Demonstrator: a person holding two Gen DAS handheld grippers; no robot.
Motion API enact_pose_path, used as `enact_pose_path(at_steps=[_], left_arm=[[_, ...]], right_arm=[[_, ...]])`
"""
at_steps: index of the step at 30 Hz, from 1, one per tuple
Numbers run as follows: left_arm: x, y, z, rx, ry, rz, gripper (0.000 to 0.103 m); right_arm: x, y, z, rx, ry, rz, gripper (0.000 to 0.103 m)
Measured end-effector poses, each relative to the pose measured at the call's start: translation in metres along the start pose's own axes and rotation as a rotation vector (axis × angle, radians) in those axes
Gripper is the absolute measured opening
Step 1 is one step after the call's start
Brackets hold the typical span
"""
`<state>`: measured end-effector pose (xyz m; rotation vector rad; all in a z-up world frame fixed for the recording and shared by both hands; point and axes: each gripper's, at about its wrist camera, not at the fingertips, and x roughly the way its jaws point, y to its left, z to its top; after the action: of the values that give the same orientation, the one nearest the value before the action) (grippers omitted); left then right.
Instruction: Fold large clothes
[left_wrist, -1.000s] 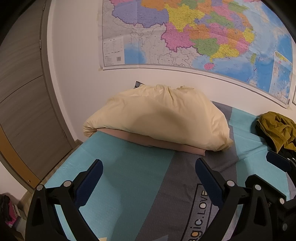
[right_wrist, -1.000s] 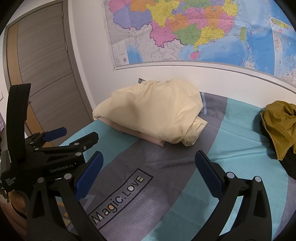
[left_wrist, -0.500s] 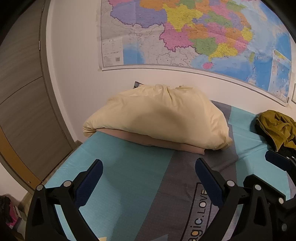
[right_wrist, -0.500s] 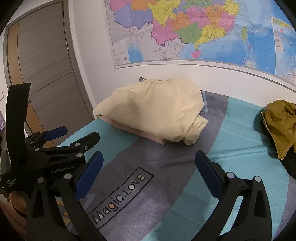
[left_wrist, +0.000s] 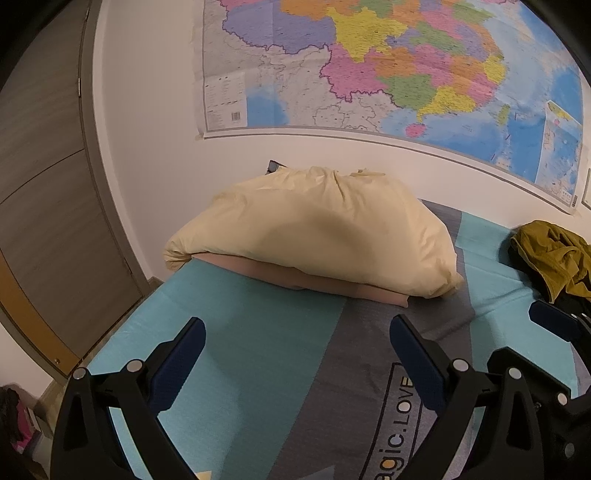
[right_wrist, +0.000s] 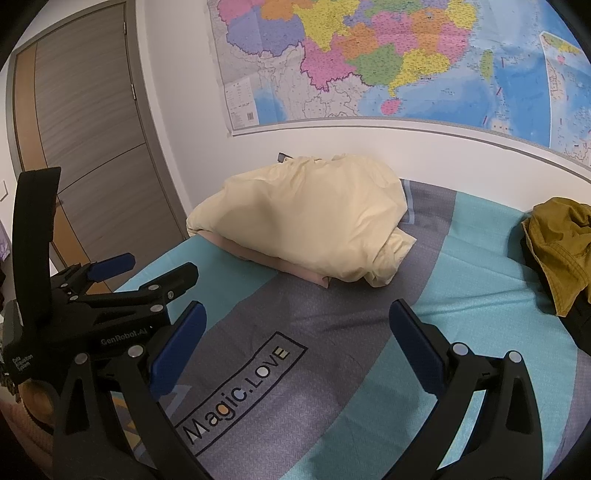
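Both tools hang above the near part of the bed (right_wrist: 480, 295), and neither one holds anything. The left gripper (left_wrist: 295, 347) has its two blue-padded fingers spread wide, with only the teal and grey bed cover between them. The right gripper (right_wrist: 295, 328) is spread wide in the same way, over the grey stripe that carries the printed words "Magic.LOVE" (right_wrist: 240, 391). In the right wrist view the left gripper also shows at the near left, low over the edge of the bed.

The clothes to fold lie at the far right of the bed, well apart from both grippers. It is a crumpled mustard-yellow garment (right_wrist: 557, 243) resting partly on a black garment (right_wrist: 580, 317); in the left wrist view the same yellow heap (left_wrist: 550, 254) sits at the right edge of the picture. I cannot tell what kind of clothes they are.

At the far left of the bed, against the wall, a pale yellow pillow (left_wrist: 317, 229) lies on top of a pinkish one (left_wrist: 295, 275), whose edge shows under it. A big coloured map (right_wrist: 388, 55) hangs on the white wall above. A grey-brown wooden door (right_wrist: 92, 147) stands at the left.
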<state>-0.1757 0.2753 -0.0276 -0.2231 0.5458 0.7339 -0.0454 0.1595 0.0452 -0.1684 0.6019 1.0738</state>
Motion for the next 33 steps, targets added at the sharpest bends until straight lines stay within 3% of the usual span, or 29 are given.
enact_pose_path(at_steps=[33], left_arm=[[0.0001, -0.0006, 0.0002, 0.004, 0.0, -0.001, 0.096]], right_arm=[[-0.0025, 0.0028, -0.0001, -0.002, -0.006, -0.002, 0.098]])
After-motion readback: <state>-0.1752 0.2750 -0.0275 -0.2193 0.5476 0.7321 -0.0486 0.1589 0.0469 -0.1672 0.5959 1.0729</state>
